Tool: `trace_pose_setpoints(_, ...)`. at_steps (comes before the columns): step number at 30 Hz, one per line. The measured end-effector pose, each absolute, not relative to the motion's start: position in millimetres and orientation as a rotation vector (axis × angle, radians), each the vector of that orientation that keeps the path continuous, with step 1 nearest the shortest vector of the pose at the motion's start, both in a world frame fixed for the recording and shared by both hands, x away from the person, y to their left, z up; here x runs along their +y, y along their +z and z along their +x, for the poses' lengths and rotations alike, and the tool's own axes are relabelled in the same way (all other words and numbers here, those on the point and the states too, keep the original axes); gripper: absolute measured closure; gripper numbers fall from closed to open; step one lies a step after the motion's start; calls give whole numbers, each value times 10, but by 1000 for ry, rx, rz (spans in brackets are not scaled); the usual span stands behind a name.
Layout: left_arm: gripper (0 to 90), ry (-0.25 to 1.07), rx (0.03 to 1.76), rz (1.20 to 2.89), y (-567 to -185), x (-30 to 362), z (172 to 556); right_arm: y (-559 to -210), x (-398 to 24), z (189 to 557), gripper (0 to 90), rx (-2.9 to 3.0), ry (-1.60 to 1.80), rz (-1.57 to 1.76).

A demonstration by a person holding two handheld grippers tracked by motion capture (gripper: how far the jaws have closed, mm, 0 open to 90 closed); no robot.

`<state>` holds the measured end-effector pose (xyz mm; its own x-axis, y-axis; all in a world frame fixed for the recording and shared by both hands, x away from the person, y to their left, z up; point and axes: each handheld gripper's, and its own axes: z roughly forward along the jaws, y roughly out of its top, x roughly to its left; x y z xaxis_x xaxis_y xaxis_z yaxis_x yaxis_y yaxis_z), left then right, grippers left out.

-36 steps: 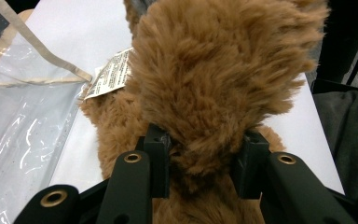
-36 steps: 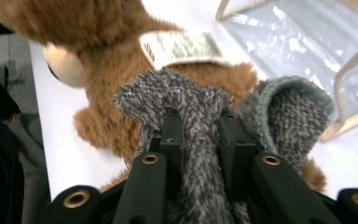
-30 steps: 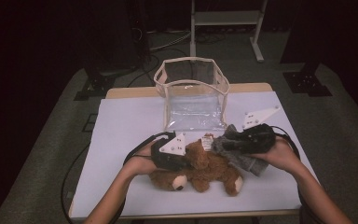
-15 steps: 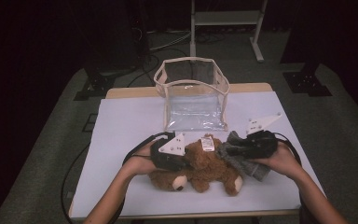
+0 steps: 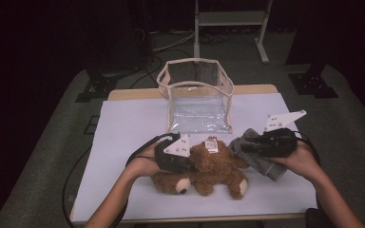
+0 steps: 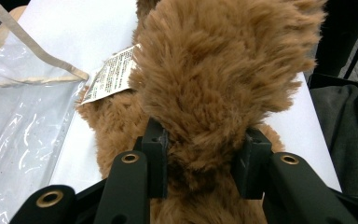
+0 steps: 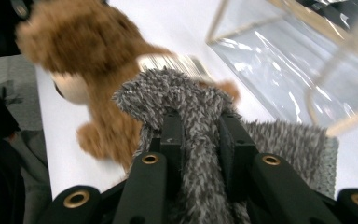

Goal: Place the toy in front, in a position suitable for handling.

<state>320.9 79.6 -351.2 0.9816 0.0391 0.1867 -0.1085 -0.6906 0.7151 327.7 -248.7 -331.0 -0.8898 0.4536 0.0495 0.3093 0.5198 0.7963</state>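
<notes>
The brown teddy bear (image 5: 209, 168) lies near the front edge of the white table (image 5: 123, 137), just in front of the clear bag (image 5: 197, 97). The left gripper (image 5: 190, 166) pinches its fur tight. To the right, the right gripper (image 5: 242, 147) clamps a grey furry cloth (image 5: 266, 164).

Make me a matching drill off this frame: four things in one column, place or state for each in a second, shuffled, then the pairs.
Things:
1. bear
2. grey plush
3. clear bag
4. tag

Place or state:
A. standing open at the far side of the table
B. white, printed, on the brown fur
C. pinched in the left gripper
D. pinched in the right gripper

Pairs: 1-C, 2-D, 3-A, 4-B
</notes>
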Motion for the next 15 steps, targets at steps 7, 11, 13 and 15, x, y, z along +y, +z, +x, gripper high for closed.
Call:
trace_pose_setpoints(7,622,248,-53,2327,-3510,773,3210,-3281,-1928,3435,734,2659,1301,517)
trace_pose_setpoints(11,572,260,-33,2334,-3504,791,3219,-3478,-1775,3537,735,2721,1203,518)
trace_pose_setpoints(13,534,247,-20,2327,-3491,824,3228,-3569,-1813,3563,737,2730,1240,574)
trace_pose_setpoints(15,495,239,-2,2319,-3470,867,3228,-3616,-1894,3562,738,2725,1286,606)
